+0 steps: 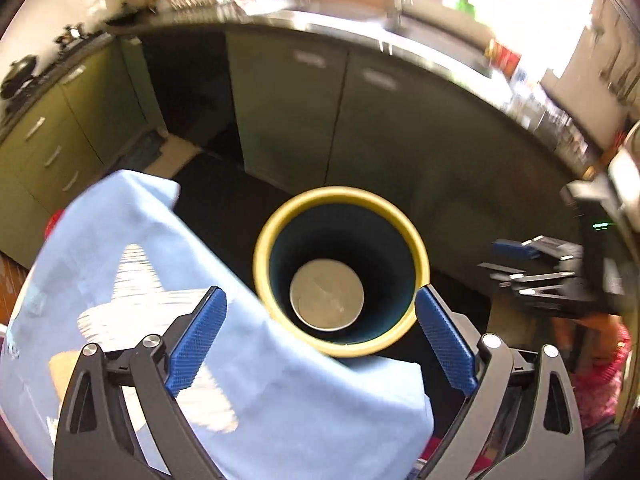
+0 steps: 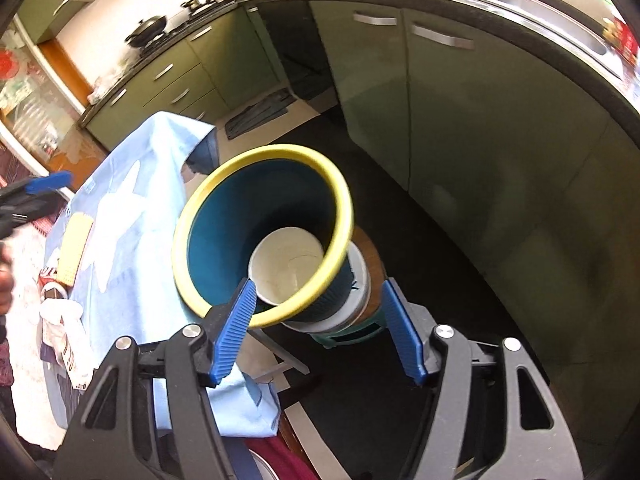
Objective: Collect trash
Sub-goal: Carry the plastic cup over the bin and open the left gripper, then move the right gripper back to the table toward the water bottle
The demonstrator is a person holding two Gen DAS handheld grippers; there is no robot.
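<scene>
We find the left gripper (image 1: 320, 328) with its jaws spread wide and nothing between the blue pads (image 1: 198, 344); it hangs over the open mouth of the trash bin (image 1: 420, 240), a blue tube with a yellow rim. The right gripper (image 2: 316, 330) also stands open, less wide, and grips nothing; its left pad (image 2: 236, 330) lies in front of the bin's (image 2: 224, 224) yellow rim in that view, though we cannot tell whether it touches. Inside the bin, at the bottom, sits a white paper cup (image 2: 288, 270); from the left wrist view it shows as a pale disc (image 1: 327, 295) deep in the dark interior. In the right wrist view the bin appears tilted, its lower end resting on a small round stool (image 2: 370, 256) with a green base. Just beside the bin, to the left, a light blue cloth (image 2: 120, 184) covers a table and carries a yellow rectangular item (image 2: 74, 254) that we cannot identify. In the left wrist view the same cloth (image 1: 120, 248) overlaps the bin's lower rim. Beyond stand green kitchen cabinets (image 2: 440, 92) under a dark countertop (image 2: 500, 4), with a black pan (image 2: 146, 28) on the hob at far left. The floor around is dark. The left wrist view is blurred.
</scene>
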